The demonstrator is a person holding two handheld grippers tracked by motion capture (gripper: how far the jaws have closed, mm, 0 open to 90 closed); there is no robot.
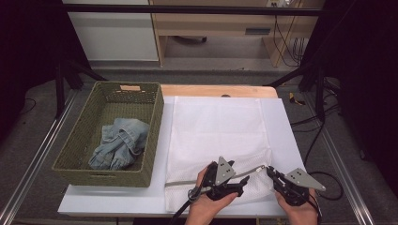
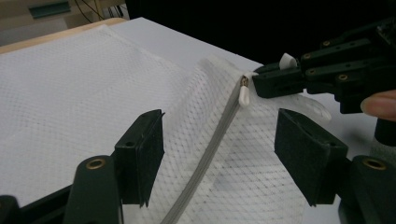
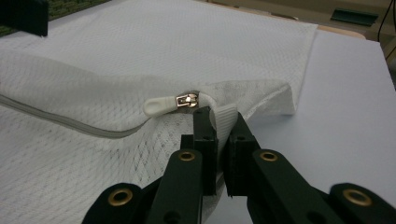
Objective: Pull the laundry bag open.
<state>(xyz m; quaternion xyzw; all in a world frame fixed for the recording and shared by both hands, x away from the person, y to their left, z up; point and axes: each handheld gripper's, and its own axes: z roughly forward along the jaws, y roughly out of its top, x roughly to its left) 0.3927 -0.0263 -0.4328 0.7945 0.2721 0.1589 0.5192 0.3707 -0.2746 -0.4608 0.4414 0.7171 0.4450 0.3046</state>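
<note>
**Right gripper pinches mesh bag's end tab, left gripper open over the zipper**

Nearest the person, at the table's front edge: two hands, each with a gripper. Right gripper jaws clamped tight on the white fabric tab at the zipper end of the white mesh laundry bag. In the right gripper view the tab sits squeezed between the two black jaws, bag corner lifted off the table. Zipper pull, white with a metal slider, just beside the jaw tips, not touching them as far as I can tell.

Left gripper just left of the right one, jaws apart. In the left gripper view the grey zipper track runs up between the two pads; neither pad presses on it. The mesh lies under and between the jaws. Zipper pull hangs beyond the tips, next to the right gripper's jaws.

Bag lies flat on the white table, zipper edge nearest the person, the rest stretching away towards the far side. Zipper looks closed along the visible run.

Left of the bag, touching or just beside it: green woven basket, with crumpled denim garment inside.

Far edge: strip of wooden tabletop, then floor and cabinets.
</note>
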